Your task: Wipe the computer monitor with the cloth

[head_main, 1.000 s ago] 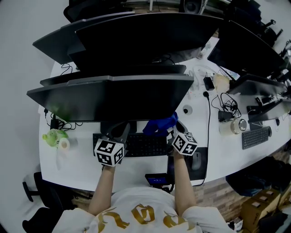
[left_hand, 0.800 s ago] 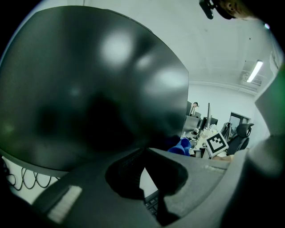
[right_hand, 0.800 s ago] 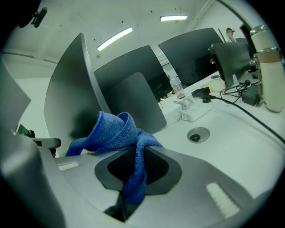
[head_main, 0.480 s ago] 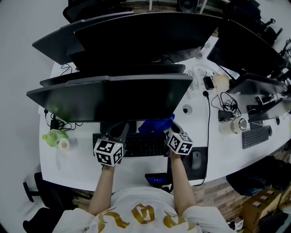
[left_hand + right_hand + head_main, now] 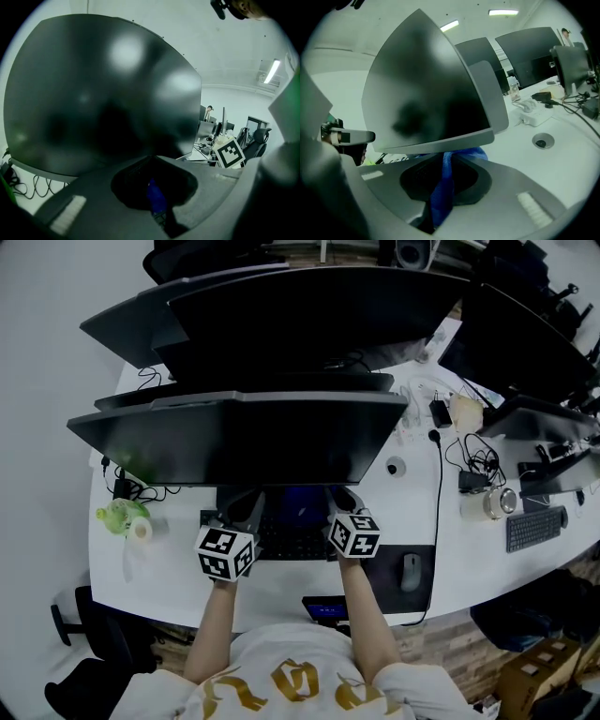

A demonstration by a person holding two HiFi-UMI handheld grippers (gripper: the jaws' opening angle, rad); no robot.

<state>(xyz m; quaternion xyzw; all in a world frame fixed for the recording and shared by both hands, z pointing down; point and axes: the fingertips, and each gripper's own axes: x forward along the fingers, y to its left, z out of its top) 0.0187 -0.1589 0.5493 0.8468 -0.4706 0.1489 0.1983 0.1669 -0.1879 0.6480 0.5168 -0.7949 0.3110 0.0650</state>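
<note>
The big dark monitor (image 5: 234, 442) stands across the desk's middle and fills the left gripper view (image 5: 103, 93). Its lower right corner shows in the right gripper view (image 5: 426, 93). My right gripper (image 5: 339, 504) is shut on the blue cloth (image 5: 443, 187), whose bunched end touches the monitor's bottom edge. From the head the cloth (image 5: 300, 502) is a dim blue patch under that edge. My left gripper (image 5: 246, 510) sits just left of it, its jaws (image 5: 152, 158) shut below the screen. A blue scrap shows through their opening; I cannot tell what it is.
A black keyboard (image 5: 291, 540) lies under both grippers, with a mouse (image 5: 410, 571) to the right and a phone (image 5: 325, 610) at the desk's front edge. More monitors (image 5: 309, 320) stand behind. Cables (image 5: 469, 460) and a small keyboard (image 5: 534, 528) are at right, a green object (image 5: 117, 517) at left.
My right gripper has carried the cloth leftward, from the monitor's lower right corner to under the middle of its bottom edge. The left gripper has hardly moved.
</note>
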